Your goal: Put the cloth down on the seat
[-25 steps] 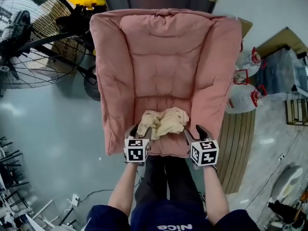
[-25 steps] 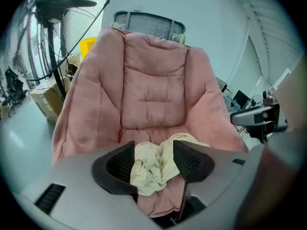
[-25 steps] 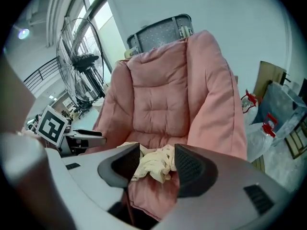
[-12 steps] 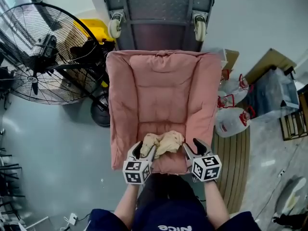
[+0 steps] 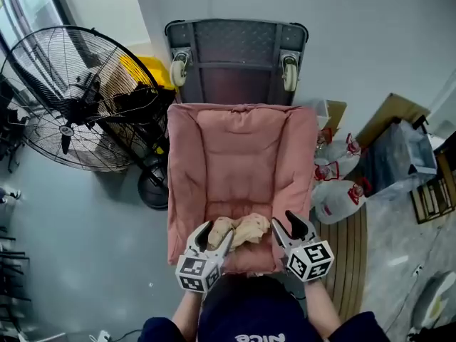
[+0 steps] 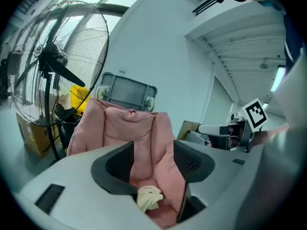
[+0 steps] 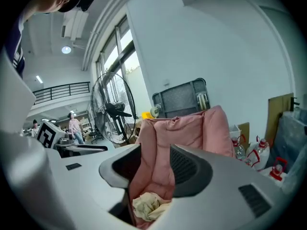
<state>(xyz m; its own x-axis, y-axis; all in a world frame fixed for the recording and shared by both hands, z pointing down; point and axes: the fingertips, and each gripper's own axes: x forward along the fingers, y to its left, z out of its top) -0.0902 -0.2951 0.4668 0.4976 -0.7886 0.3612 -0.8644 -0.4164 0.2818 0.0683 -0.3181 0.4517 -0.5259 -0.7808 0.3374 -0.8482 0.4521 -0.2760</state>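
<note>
A crumpled beige cloth (image 5: 239, 230) lies on the front of the seat of a pink padded chair (image 5: 242, 162). My left gripper (image 5: 212, 235) hovers at the cloth's left edge, jaws open and empty. My right gripper (image 5: 283, 226) hangs just right of the cloth, also open and holding nothing. In the left gripper view the cloth (image 6: 149, 198) shows low between the jaws, below and beyond them on the pink seat (image 6: 144, 143). The right gripper view shows the cloth (image 7: 148, 206) the same way, under the jaws on the chair (image 7: 177, 133).
A big black floor fan (image 5: 75, 98) stands left of the chair. A grey wheeled cart (image 5: 235, 55) is tipped up against the wall behind it. Water jugs (image 5: 338, 191), a cardboard sheet (image 5: 392, 116) and a wooden board (image 5: 349, 255) lie to the right.
The head view has pulled back and the chair looks smaller and lower. Both grippers have drawn slightly back from the cloth, which stays in place on the seat.
</note>
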